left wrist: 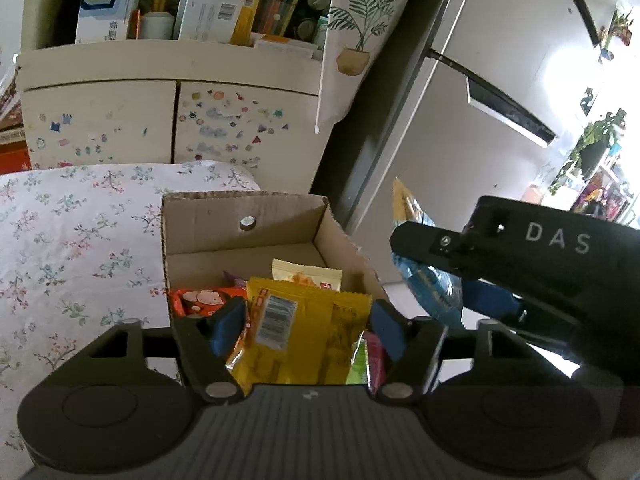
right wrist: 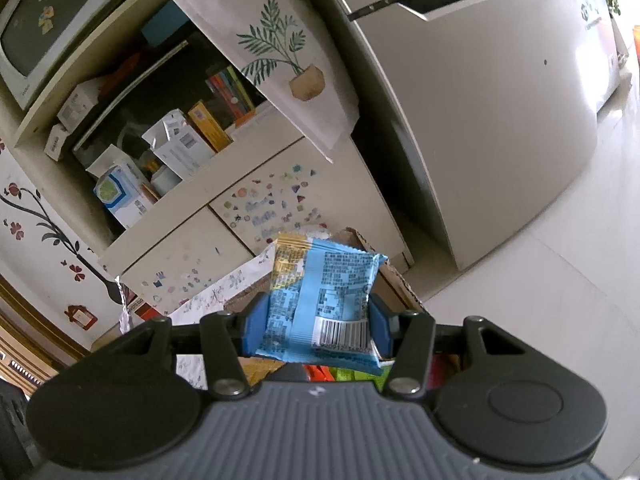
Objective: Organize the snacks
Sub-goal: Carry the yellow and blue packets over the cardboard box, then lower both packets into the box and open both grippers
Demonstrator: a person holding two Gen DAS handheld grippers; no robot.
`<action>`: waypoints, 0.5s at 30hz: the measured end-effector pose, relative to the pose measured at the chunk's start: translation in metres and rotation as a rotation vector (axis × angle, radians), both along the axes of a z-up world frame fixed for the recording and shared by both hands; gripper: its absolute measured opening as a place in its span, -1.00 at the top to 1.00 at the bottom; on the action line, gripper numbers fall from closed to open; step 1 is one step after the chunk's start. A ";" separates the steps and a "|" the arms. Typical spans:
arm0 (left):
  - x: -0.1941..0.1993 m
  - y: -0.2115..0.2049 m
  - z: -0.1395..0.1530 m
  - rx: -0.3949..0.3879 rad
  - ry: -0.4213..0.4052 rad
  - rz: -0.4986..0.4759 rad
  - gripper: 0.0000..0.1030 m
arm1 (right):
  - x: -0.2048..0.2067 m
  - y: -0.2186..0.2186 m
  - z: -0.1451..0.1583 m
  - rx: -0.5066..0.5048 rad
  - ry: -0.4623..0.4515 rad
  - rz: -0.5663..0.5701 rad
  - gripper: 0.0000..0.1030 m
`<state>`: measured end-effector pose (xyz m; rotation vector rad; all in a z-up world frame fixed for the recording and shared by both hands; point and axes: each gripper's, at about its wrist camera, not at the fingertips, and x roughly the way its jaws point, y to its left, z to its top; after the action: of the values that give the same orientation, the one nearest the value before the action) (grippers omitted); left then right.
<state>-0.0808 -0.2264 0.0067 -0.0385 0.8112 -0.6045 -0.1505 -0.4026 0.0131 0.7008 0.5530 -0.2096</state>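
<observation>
A cardboard box (left wrist: 192,220) stands on the flowered cloth and holds several snack packets, among them an orange one (left wrist: 198,300) and a pale one (left wrist: 306,276). My left gripper (left wrist: 308,326) is over the box's near end, its blue pads (left wrist: 228,324) on either side of a yellow snack packet (left wrist: 304,336) that stands up between them. My right gripper (right wrist: 316,322) is shut on a blue snack packet (right wrist: 320,300) and holds it in the air beside the box's right wall; it also shows in the left wrist view (left wrist: 436,284).
A cream cabinet (left wrist: 120,120) with stickered doors and a cluttered shelf stands behind the box. A hanging cloth with a plant print (left wrist: 360,32) and a grey fridge (left wrist: 500,100) are to the right. The flowered cloth (left wrist: 72,240) spreads left of the box.
</observation>
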 end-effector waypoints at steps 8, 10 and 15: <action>-0.001 0.010 0.007 0.034 -0.009 0.064 -1.00 | 0.000 -0.001 -0.001 0.036 -0.004 -0.013 -0.43; -0.002 0.013 0.009 0.039 -0.010 0.071 -1.00 | 0.000 0.000 -0.002 0.039 0.000 -0.012 -0.43; -0.004 0.015 0.012 0.096 0.005 0.094 -1.00 | 0.002 0.002 -0.003 0.037 0.008 0.001 -0.44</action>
<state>-0.0843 -0.2111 0.0191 0.0097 0.8378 -0.4759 -0.1487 -0.4004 0.0104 0.7362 0.5663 -0.2016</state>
